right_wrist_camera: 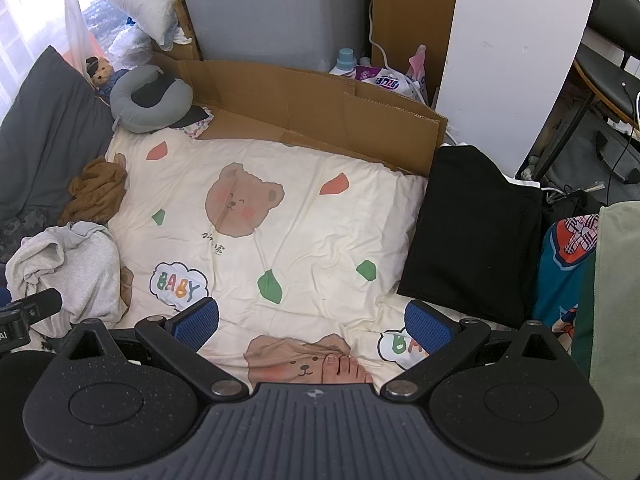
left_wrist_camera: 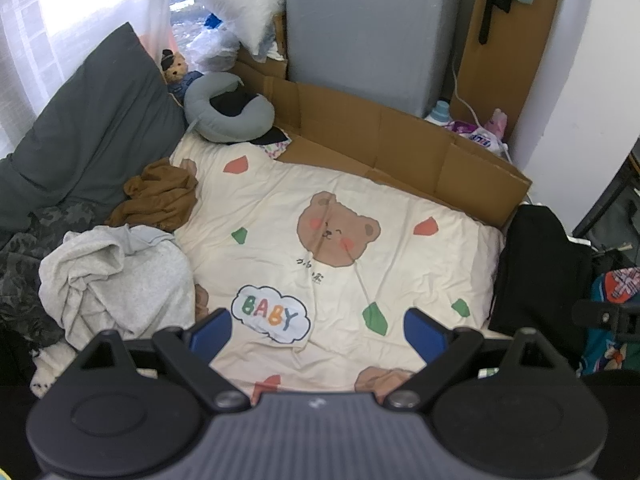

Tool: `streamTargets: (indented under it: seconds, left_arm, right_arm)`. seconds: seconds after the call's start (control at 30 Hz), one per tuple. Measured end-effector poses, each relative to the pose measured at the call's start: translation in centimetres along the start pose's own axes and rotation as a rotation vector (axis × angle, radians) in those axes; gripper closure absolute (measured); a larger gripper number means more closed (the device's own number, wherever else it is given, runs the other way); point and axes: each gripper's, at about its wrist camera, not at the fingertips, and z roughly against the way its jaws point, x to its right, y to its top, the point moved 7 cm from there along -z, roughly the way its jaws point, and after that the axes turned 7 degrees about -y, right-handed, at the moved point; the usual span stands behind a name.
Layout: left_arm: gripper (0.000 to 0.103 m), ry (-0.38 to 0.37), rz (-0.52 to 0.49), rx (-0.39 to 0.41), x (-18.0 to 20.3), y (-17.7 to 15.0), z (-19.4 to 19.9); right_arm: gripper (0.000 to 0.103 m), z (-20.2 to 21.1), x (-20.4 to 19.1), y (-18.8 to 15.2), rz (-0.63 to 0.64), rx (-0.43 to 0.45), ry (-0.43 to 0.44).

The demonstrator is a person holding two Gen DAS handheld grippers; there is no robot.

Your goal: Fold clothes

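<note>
A crumpled light grey garment (left_wrist_camera: 116, 280) (right_wrist_camera: 68, 268) lies at the left edge of the cream bear-print quilt (left_wrist_camera: 400, 264) (right_wrist_camera: 320, 232). Behind it sits a bunched brown garment (left_wrist_camera: 160, 196) (right_wrist_camera: 98, 192). A folded black garment (left_wrist_camera: 536, 272) (right_wrist_camera: 472, 232) rests on the quilt's right edge. My left gripper (left_wrist_camera: 318, 334) hovers open above the quilt's near part, nothing between its blue pads. My right gripper (right_wrist_camera: 312, 322) also stands open over the quilt, empty, just left of the black garment.
A dark grey pillow (left_wrist_camera: 88, 128) and camouflage fabric (left_wrist_camera: 24, 264) crowd the left. A grey neck pillow (left_wrist_camera: 228, 108) and flattened cardboard (left_wrist_camera: 400, 148) bound the far side. A person's bare foot (right_wrist_camera: 344, 370) rests on the quilt near my right gripper. Patterned bags (right_wrist_camera: 568, 256) stand right.
</note>
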Motion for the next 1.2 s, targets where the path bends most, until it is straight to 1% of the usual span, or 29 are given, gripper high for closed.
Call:
streamTargets:
  seconds: [0.5,0.8,1.2]
  left_arm:
    - [0.009,0.027,0.0,-0.003,0.06,-0.52,-0.05]
    - [0.009,0.034,0.006,-0.005,-0.67,-0.2,0.12]
    - [0.009,0.019,0.005,0.001,-0.85,-0.37,0.28]
  right_arm:
    - [0.001,0.1,0.08,-0.19,0.005,0.005,-0.004]
    - [0.001,0.13,-0.05,-0.04,0.003,0.004,0.003]
    - [0.001,0.06,0.18,0.03,-0.008,-0.001,0.019]
